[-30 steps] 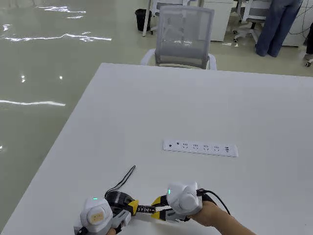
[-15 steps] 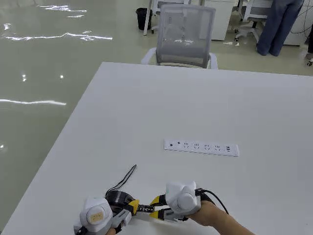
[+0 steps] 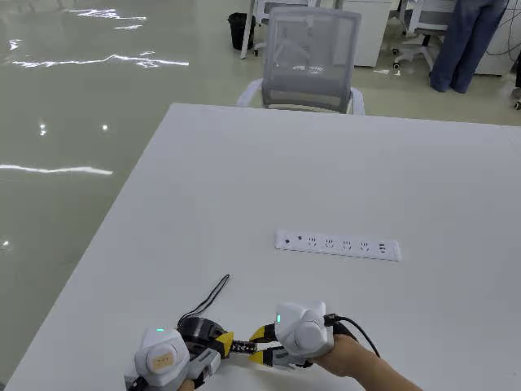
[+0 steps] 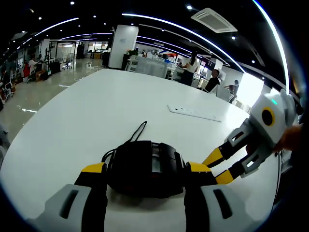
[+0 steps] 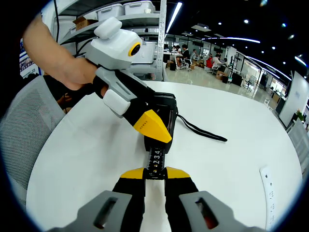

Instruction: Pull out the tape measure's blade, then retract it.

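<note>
Left tongs point(image 4: 145, 170) clamp the tape measure point(image 4: 144, 159), right tongs point(image 5: 155, 173) pinch its blade point(image 5: 155, 160) at lower centre; likely best moved straight, case steady

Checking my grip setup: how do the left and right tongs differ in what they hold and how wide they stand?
The left tongs grip the black case across its width; the right tongs pinch the thin blade. The left tongs stand wide apart around the case; the right tongs are nearly closed. Both have yellow tips and sit low over the white table.
</note>
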Available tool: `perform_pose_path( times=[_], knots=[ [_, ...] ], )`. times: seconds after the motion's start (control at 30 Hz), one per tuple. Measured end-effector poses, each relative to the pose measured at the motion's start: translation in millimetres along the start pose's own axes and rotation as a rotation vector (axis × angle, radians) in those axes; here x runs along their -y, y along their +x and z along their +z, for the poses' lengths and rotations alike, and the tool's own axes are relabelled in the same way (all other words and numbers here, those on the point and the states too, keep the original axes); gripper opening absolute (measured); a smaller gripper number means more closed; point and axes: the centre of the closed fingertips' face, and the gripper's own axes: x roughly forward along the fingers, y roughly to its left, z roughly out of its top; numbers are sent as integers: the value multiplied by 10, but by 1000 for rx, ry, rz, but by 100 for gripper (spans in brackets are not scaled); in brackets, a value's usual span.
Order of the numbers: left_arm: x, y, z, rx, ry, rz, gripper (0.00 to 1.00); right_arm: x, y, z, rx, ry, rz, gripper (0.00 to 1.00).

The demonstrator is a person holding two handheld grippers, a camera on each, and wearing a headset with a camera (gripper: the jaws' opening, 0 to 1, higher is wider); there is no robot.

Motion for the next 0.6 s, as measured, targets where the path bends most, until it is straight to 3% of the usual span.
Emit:
perform_pose_path(
  times=[0.6],
  knots=[
    [-7, 6, -6, 3, -3, -2, 62, 12, 75, 25, 4, 1, -1, 13]
  ],
)
